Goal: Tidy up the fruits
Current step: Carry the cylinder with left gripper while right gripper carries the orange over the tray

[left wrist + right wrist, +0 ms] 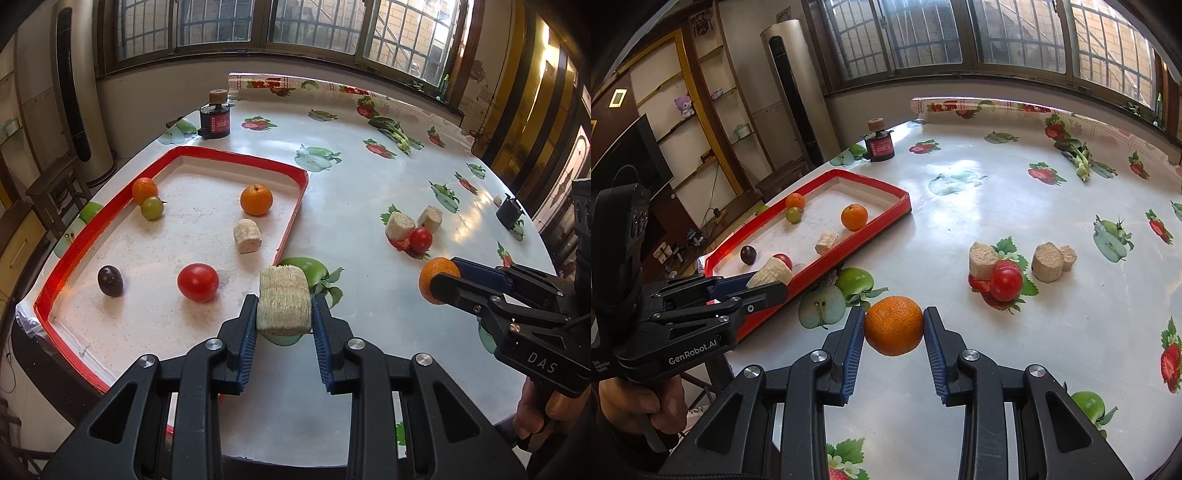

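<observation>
Left gripper [284, 314]: clamped on a beige fibrous block [283, 301], blue pads flat against both of its sides, block lifted clear of the tablecloth [369, 206].

Right gripper [894, 325]: clamped on an orange [894, 325], one pad on each side. Seen from the left wrist camera to the right of the left gripper, same orange [436, 280] at its tips.

Ahead-left of the left gripper: red-rimmed tray [236, 159] holding, from near to far, a red tomato [198, 282], a dark plum [110, 281], a second beige block [247, 235], an orange [256, 199], a green tomato [152, 208] touching a further orange [144, 190].

Ahead-right of the right gripper: red cherry tomato [1006, 283] touching a beige block [981, 260], two more blocks [1048, 262] just beside.

Far left: dark jar [215, 120]. Far right: leafy vegetable [393, 133].
</observation>
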